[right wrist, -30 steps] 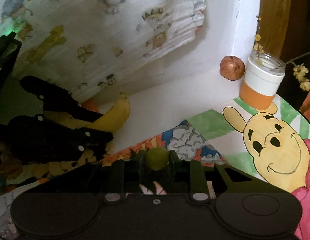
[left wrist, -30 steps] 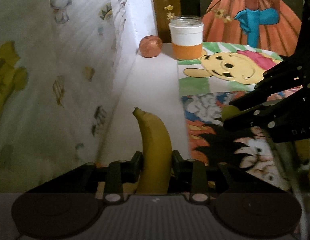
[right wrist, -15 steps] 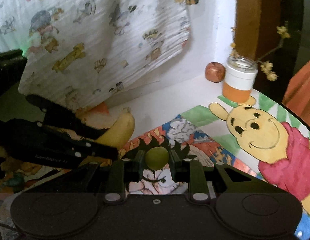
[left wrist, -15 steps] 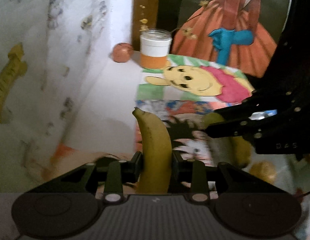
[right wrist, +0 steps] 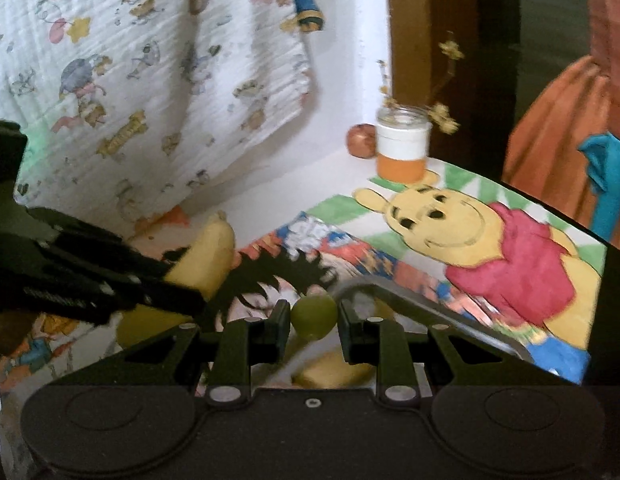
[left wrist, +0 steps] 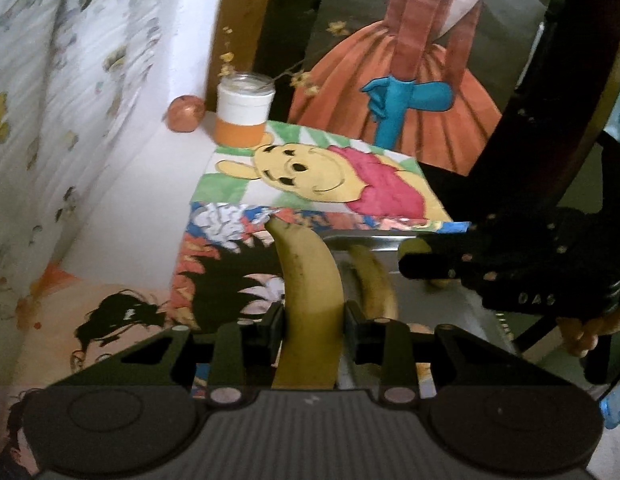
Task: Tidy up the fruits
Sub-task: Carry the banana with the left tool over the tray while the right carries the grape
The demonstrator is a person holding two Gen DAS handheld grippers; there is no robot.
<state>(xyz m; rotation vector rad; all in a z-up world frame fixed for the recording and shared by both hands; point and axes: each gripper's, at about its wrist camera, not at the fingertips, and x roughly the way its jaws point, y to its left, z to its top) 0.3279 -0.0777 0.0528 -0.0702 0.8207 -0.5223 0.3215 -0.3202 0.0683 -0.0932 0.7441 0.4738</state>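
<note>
Left tongs point(left wrist: 314, 320): clenched on a yellow banana point(left wrist: 310, 280), which stands between the two pads with its tip pointing away from the camera, over the near edge of the cartoon-print cover point(left wrist: 214, 276).

Right tongs point(right wrist: 314, 320): clenched on a small green round fruit point(right wrist: 313, 314), held between the pads above the curved rim of a metal tray point(right wrist: 410, 304).

Metal tray, left view point(left wrist: 374, 236): just right of the held banana; a second banana point(left wrist: 374, 280) lies inside it. In the right view a yellow fruit piece point(right wrist: 330, 372) shows low behind the tongs; which fruit it is cannot be told.

Table point(left wrist: 150, 184): white top, partly covered by the cartoon prints, one a yellow bear in a red shirt point(left wrist: 330, 176).

Far corner: a glass jar point(left wrist: 244, 114) with white and orange bands, dried yellow flowers in it; a reddish round fruit point(left wrist: 185, 114) just beside it, near the wall.

Left side: a white cloth point(right wrist: 150, 80) printed with small cartoon figures hangs down to the table.
</note>
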